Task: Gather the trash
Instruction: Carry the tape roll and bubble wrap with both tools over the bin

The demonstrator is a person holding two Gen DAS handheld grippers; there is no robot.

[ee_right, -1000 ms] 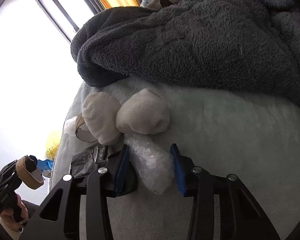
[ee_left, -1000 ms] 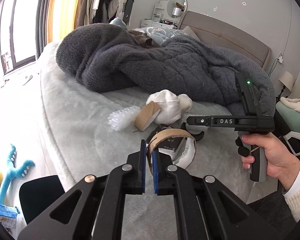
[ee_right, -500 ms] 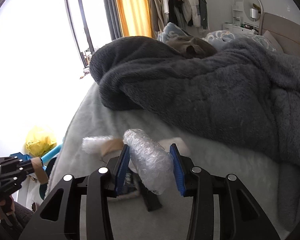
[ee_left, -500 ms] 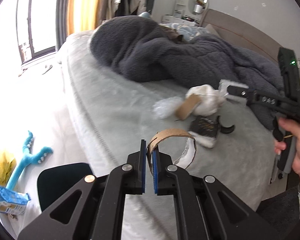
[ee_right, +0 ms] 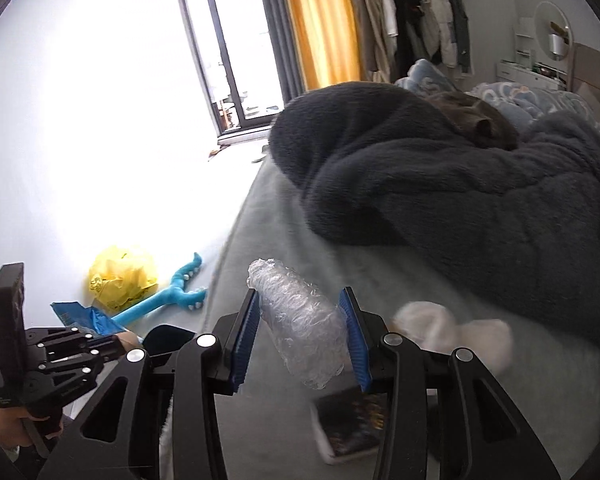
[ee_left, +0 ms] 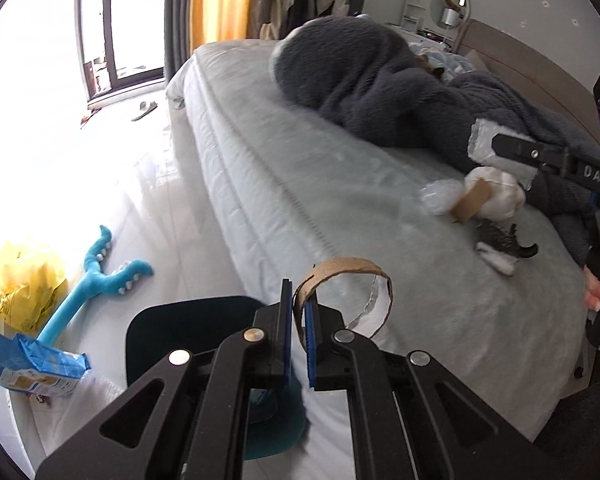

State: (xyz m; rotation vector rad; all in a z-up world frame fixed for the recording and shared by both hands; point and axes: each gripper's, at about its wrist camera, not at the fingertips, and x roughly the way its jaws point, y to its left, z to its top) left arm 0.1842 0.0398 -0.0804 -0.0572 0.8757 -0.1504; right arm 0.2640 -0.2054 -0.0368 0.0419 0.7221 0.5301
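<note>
Both tools loaded up, carrying trash off the bed [ee_left: 340, 208]

Left tool [ee_left: 296, 344] pinched on torn cardboard ring [ee_left: 342, 276], right tool [ee_right: 302, 344] clamped around bubble wrap wad [ee_right: 300, 320], lifted clear, probably headed for dark bin [ee_left: 180, 332] below; more scraps [ee_left: 488, 196] left on mattress.

The white letters "DAS" stand on the black bar of the right gripper [ee_left: 500, 148], seen from the left wrist; the yellow bag [ee_left: 24, 284] has dark print, and the blue packet [ee_left: 32, 368] has marks, both too small to read.
</note>
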